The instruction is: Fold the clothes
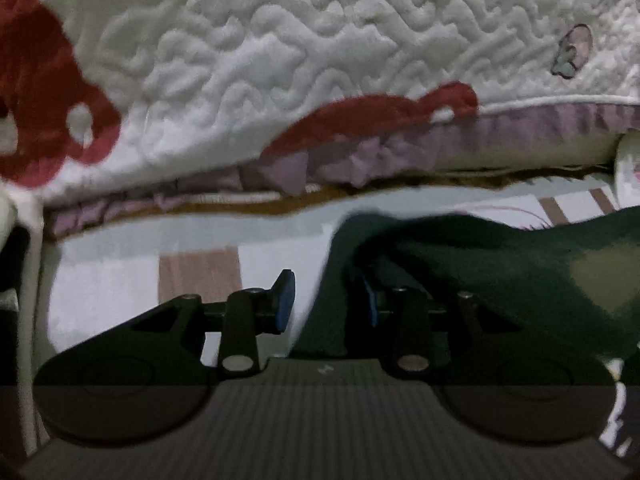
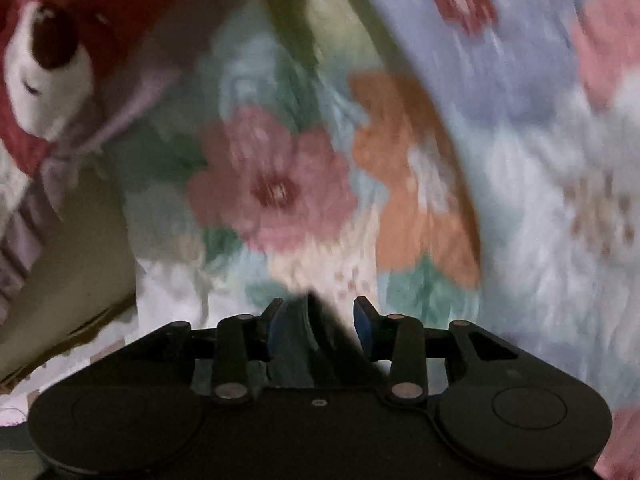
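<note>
Quilted white bedding (image 1: 304, 52) with a wavy stitched texture fills the upper half of the left wrist view, marked with red patches (image 1: 44, 92) at the upper left and centre, and edged below by a mauve ruffle (image 1: 400, 148). Beneath it lies a pale sheet (image 1: 120, 276) with brown and grey blocks.

At the lower centre of that view, the left gripper (image 1: 327, 304) has its jaws spread apart. A dark green garment (image 1: 500, 264) spreads across the lower right of the frame, and its edge drapes over the right-hand finger, so the blue pad there is half hidden. The left-hand finger's blue pad (image 1: 283, 304) stands bare over the pale sheet. Whether cloth sits properly between the jaws I cannot tell; they are not pressed together.

In the right wrist view, a blurred floral fabric (image 2: 280, 184) with pink, orange and teal flowers covers most of the frame. At the upper left sits a plush toy (image 2: 44, 68) with a white muzzle, dark nose and red cloth around it, with the mauve ruffle just below it. At the lower centre, the right gripper (image 2: 318, 328) shows its jaws parted. A dark fold of cloth (image 2: 316, 344) rises in the gap between them, close to the left-hand pad, but the right-hand pad stands clear of it. The blur leaves it uncertain whether that fold belongs to the green garment.
</note>
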